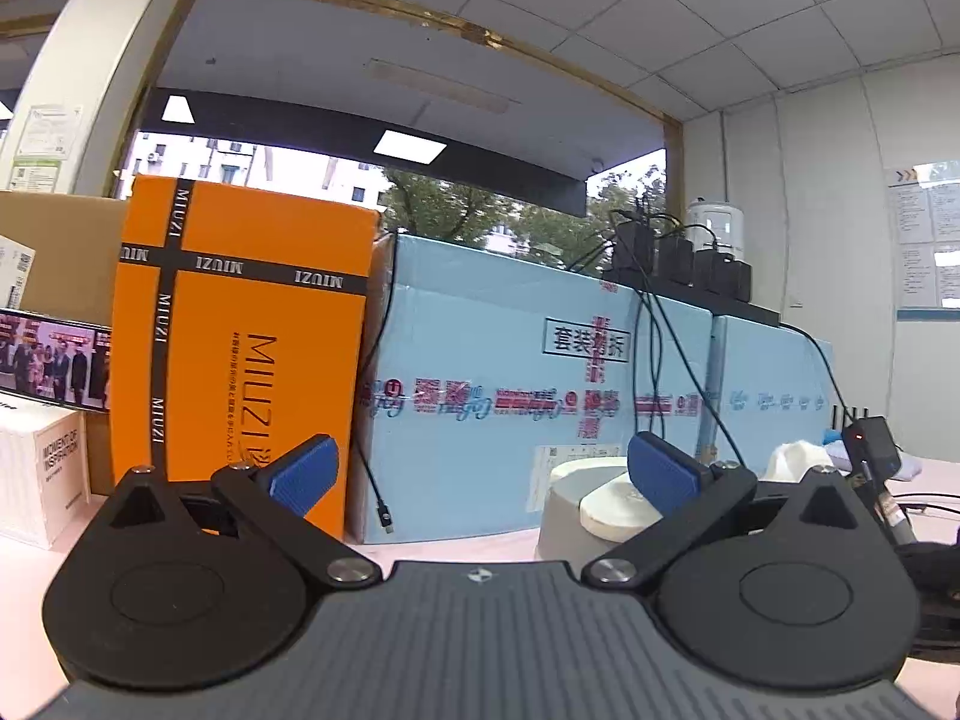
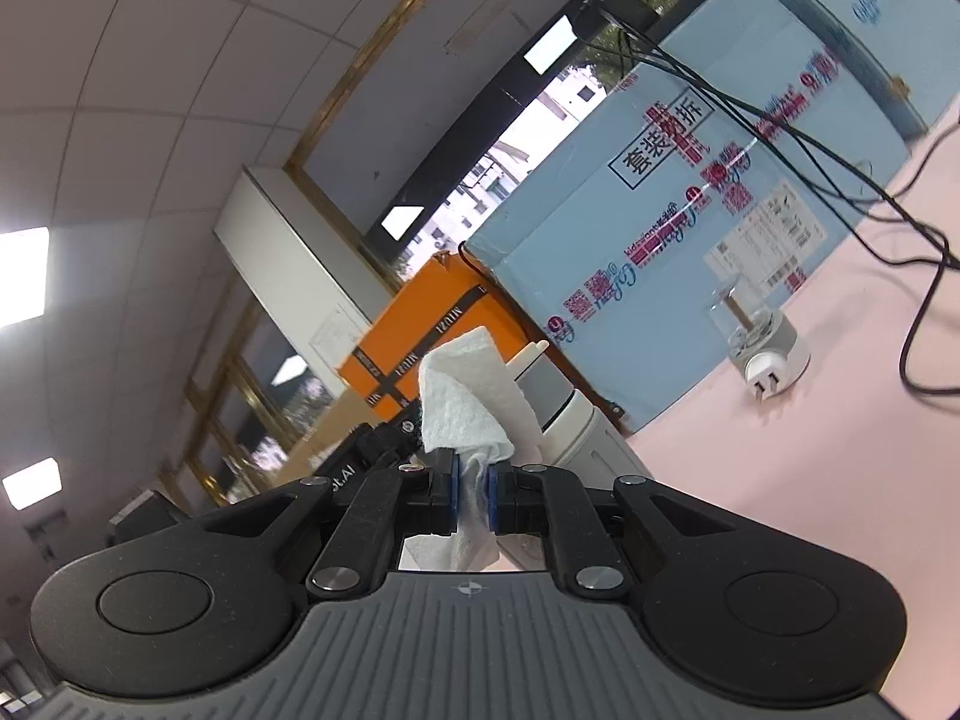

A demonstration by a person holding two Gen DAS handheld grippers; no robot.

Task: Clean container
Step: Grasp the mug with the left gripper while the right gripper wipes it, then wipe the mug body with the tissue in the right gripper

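In the left wrist view a grey round container (image 1: 561, 516) with a white rim and a white lid (image 1: 618, 507) at its top stands on the pink table (image 1: 456, 546), just ahead of my right finger pad (image 1: 660, 474). My left gripper (image 1: 483, 471) is open and empty, raised a little above the table. In the right wrist view my right gripper (image 2: 473, 495) is shut on a crumpled white paper towel (image 2: 465, 402). The camera is tilted. The grey container (image 2: 579, 420) sits just beyond the towel, partly hidden by it.
An orange MIUZI box (image 1: 240, 348) and large light blue boxes (image 1: 498, 384) stand along the back of the table. Black cables (image 1: 672, 348) hang over the blue boxes. A white box (image 1: 36, 480) is at left. A small glass device with a plug (image 2: 762, 342) lies on the table.
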